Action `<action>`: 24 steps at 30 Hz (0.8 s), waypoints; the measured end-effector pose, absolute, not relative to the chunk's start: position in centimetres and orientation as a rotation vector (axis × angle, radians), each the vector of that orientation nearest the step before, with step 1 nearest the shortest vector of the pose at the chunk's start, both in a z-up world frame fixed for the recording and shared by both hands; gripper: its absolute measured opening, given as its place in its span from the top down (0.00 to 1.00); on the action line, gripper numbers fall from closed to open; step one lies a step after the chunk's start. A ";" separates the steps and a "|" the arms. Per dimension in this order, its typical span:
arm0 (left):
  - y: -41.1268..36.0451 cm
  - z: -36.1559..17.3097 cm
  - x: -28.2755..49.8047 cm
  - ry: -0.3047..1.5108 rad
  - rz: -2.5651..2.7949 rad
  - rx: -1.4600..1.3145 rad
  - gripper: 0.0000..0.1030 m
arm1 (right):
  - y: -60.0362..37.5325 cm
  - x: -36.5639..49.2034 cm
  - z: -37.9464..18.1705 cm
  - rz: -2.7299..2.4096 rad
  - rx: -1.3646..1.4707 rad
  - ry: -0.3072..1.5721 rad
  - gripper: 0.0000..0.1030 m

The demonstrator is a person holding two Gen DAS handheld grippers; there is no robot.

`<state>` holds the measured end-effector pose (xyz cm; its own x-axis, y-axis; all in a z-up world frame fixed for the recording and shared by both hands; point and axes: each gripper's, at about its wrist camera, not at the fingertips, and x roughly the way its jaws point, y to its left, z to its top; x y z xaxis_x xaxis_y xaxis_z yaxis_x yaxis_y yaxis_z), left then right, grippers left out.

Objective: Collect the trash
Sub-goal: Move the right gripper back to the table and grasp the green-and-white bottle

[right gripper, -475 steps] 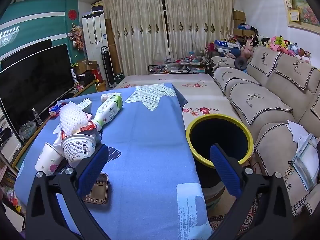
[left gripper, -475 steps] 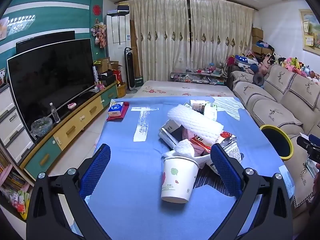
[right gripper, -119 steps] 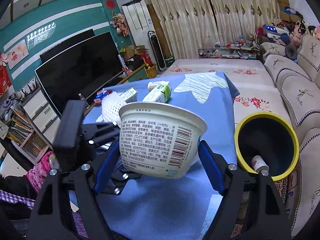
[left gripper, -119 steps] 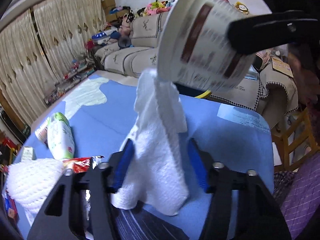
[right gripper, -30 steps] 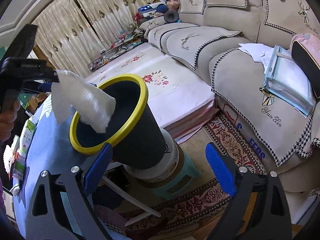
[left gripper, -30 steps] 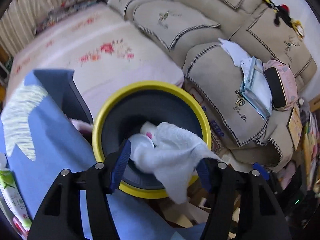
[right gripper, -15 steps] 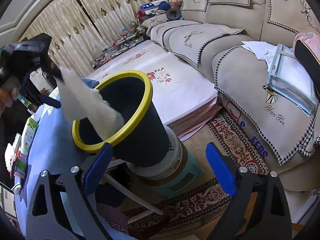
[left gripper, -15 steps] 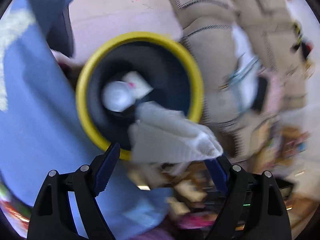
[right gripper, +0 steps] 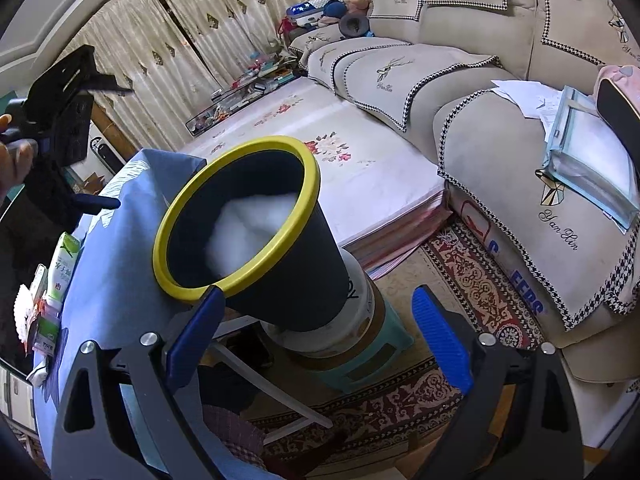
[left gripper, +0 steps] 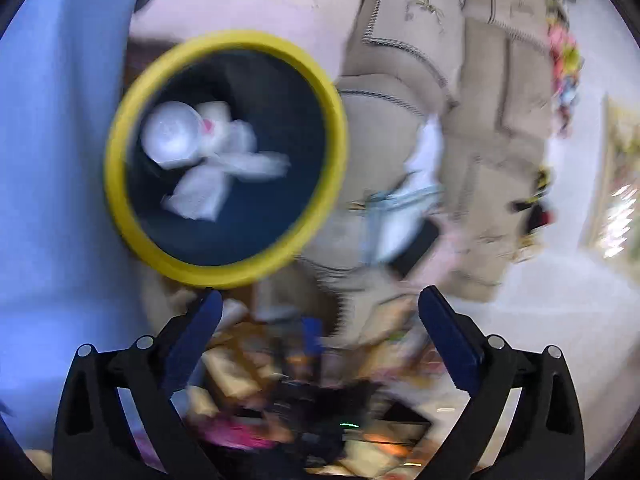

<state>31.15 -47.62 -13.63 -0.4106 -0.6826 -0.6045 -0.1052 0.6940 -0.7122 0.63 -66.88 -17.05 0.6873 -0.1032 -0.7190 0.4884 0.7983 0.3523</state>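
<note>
The black trash bin with a yellow rim (left gripper: 224,274) fills the left of the blurred left wrist view. A white paper cup (left gripper: 172,136) and a crumpled white tissue (left gripper: 224,172) lie inside it. My left gripper (left gripper: 320,320) hovers above and beside the bin, its jaws opening with nothing between them. In the right wrist view the bin (right gripper: 256,143) stands just beyond my right gripper (right gripper: 318,304), which is open and empty. The tissue (right gripper: 252,224) shows as a white blur inside. The left gripper (right gripper: 110,144) hangs at the upper left, held by a hand (right gripper: 12,152).
The bin stands on a white bucket and teal stool (right gripper: 372,360) on a patterned rug. The blue-clothed table (right gripper: 120,260) borders it on the left, with a milk carton (right gripper: 62,268) and wrappers. A beige sofa (right gripper: 480,80) with papers lies on the right.
The tissue has left the left gripper and dropped into the bin. The left jaws have spread wider and the gripper has rolled and shifted. The right gripper has not moved.
</note>
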 end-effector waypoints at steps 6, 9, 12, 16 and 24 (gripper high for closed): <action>-45.4 -5.1 29.9 1.478 -0.811 -0.351 0.07 | -66.7 0.6 -16.5 -0.350 0.543 0.739 0.13; -41.3 -1.2 29.2 1.320 -0.816 -0.313 0.06 | -66.5 1.1 -16.3 -0.354 0.532 0.749 0.13; -35.2 2.4 28.1 1.161 -0.777 -0.282 0.06 | -65.6 2.1 -15.6 -0.340 0.506 0.755 0.13; -25.5 6.8 25.6 0.937 -0.659 -0.244 0.05 | -62.9 4.6 -13.3 -0.286 0.432 0.742 0.13; -7.8 8.6 20.2 0.542 -0.257 -0.132 0.05 | -50.8 13.9 -7.8 -0.001 0.254 0.726 0.13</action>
